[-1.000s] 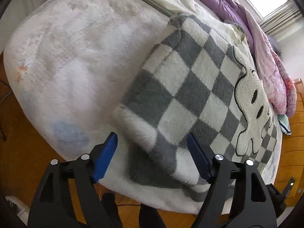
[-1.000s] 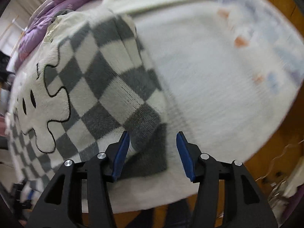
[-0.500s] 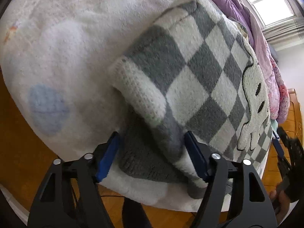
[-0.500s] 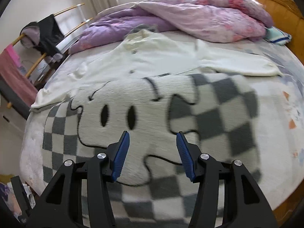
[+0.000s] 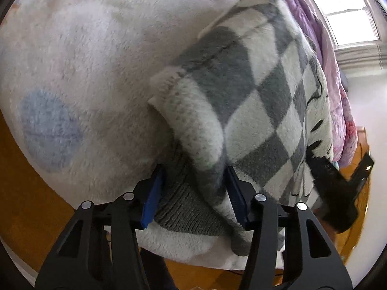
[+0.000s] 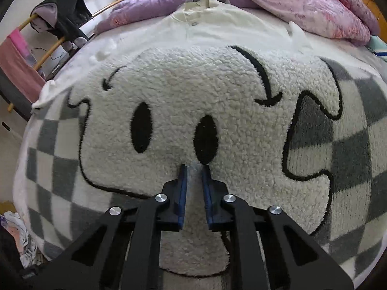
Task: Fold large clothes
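Observation:
A grey-and-white checked fleece sweater (image 5: 254, 101) with a fluffy white cartoon face (image 6: 193, 111) lies spread on the bed. In the left wrist view my left gripper (image 5: 193, 183) is open, its blue pads either side of the sweater's grey ribbed hem and folded corner. In the right wrist view my right gripper (image 6: 194, 171) hovers low over the middle of the face patch, just below the two black eyes, its jaws narrowed to a small gap with fleece showing between them. The right gripper also shows in the left wrist view (image 5: 333, 188), dark and blurred.
The bed is covered by a white fleece blanket (image 5: 84, 60) with a blue spot. A cream shirt (image 6: 229, 24) lies beyond the sweater, with a purple-pink quilt (image 6: 302, 4) behind it. A rack with clothes (image 6: 60, 24) stands far left. Wooden floor (image 5: 21, 193) lies below the bed edge.
My left gripper has moved forward onto the sweater's hem corner and narrowed around it. My right gripper swung from the sweater's side to over the face patch, dropped lower, and its jaws closed most of the way.

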Tool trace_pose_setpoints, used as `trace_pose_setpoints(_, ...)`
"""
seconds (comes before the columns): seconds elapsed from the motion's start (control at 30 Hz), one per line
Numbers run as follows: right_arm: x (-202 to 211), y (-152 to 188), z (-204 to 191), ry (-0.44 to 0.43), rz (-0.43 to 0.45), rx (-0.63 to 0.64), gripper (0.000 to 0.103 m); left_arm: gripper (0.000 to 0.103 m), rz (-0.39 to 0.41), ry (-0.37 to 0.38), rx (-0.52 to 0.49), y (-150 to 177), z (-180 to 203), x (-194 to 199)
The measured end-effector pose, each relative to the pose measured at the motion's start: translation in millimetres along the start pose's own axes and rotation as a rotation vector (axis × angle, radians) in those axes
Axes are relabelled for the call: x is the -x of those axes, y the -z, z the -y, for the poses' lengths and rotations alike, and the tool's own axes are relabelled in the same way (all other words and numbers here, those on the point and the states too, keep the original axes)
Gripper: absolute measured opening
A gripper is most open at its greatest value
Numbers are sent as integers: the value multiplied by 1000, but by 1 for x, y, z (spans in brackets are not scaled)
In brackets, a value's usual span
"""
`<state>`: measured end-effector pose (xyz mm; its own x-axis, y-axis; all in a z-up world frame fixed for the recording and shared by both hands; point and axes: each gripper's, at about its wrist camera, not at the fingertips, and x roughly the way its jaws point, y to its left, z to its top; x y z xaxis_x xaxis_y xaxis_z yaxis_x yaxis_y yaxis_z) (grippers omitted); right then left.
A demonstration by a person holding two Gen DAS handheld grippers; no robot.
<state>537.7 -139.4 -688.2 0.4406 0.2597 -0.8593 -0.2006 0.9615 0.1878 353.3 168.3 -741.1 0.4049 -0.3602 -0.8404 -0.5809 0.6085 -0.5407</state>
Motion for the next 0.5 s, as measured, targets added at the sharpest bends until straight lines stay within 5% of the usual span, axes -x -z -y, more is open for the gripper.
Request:
trace_pose_setpoints(0.07, -1, -3, -6, 26, -15, 37, 11, 49, -9, -17, -21, -3, 5, 1)
trace_pose_setpoints(0.13, 6, -5, -3, 13, -17, 14, 11, 22, -8, -10, -42, -2, 13, 5)
trace_pose_setpoints(0.27, 43, 7, -3, -23, 37, 5, 24, 19, 5, 22, -57, -3, 24, 25)
trace_pose_setpoints(0.33, 66, 21, -5, -48, 68, 9, 42, 18, 12, 44, -71, -4, 29, 35)
trace_pose_setpoints(0.5, 111, 54, -27, -166, 68, 53, 55, 18, 18, 136, -130, -4, 55, 64)
